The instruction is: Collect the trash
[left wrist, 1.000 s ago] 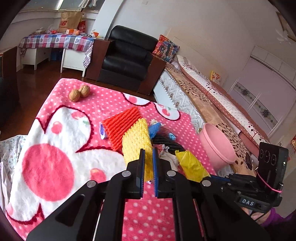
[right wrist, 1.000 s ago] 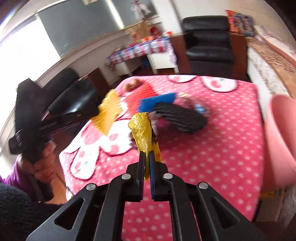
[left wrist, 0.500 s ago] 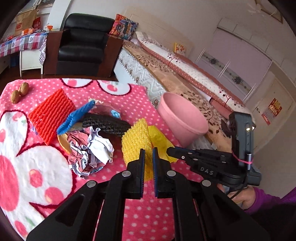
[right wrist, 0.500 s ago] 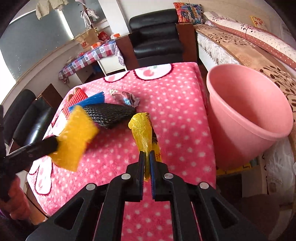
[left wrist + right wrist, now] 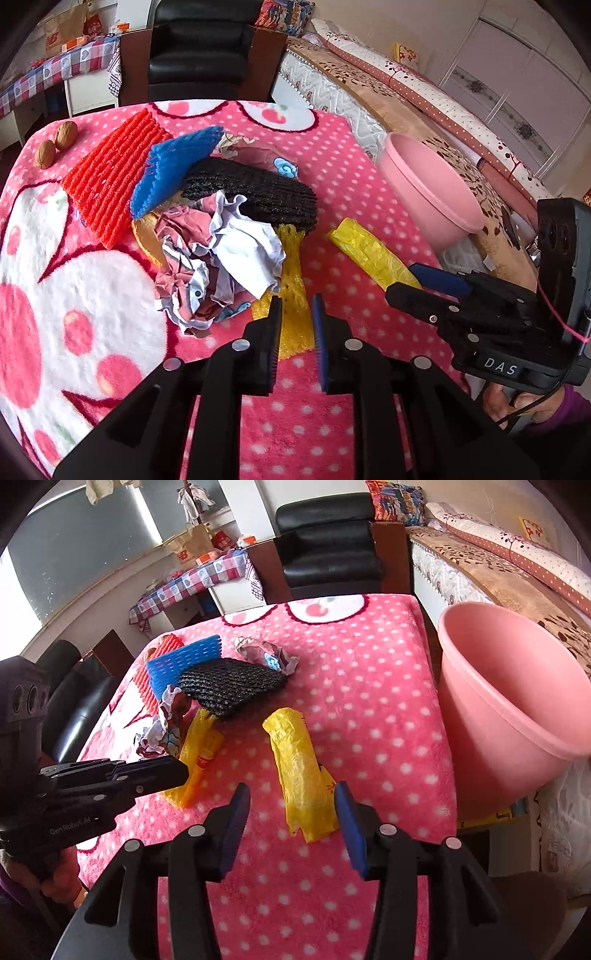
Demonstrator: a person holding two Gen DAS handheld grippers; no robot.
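Note:
My left gripper (image 5: 297,325) is low over the pink dotted blanket (image 5: 332,424) and its jaws are opening. The yellow foam net (image 5: 291,273) lies on the blanket between its pads, loose. My right gripper (image 5: 291,805) is also opening, with its fingers wide apart. The yellow plastic bag (image 5: 295,760) lies flat on the blanket between them, untouched. The pink bucket (image 5: 517,701) stands off the table's right edge, beside the right gripper. In the left wrist view the right gripper (image 5: 419,286) sits at the bag's (image 5: 369,251) near end.
A pile lies mid-table: red foam net (image 5: 110,177), blue foam net (image 5: 173,166), black foam net (image 5: 258,192), crumpled paper (image 5: 221,258) and a wrapper (image 5: 258,151). Two walnuts (image 5: 55,144) sit at the far left. A black armchair (image 5: 199,48) and a bed (image 5: 406,92) stand beyond.
Both grippers came down toward the blanket and opened. The yellow net and the yellow bag, held up before, now lie on the blanket between the fingers.

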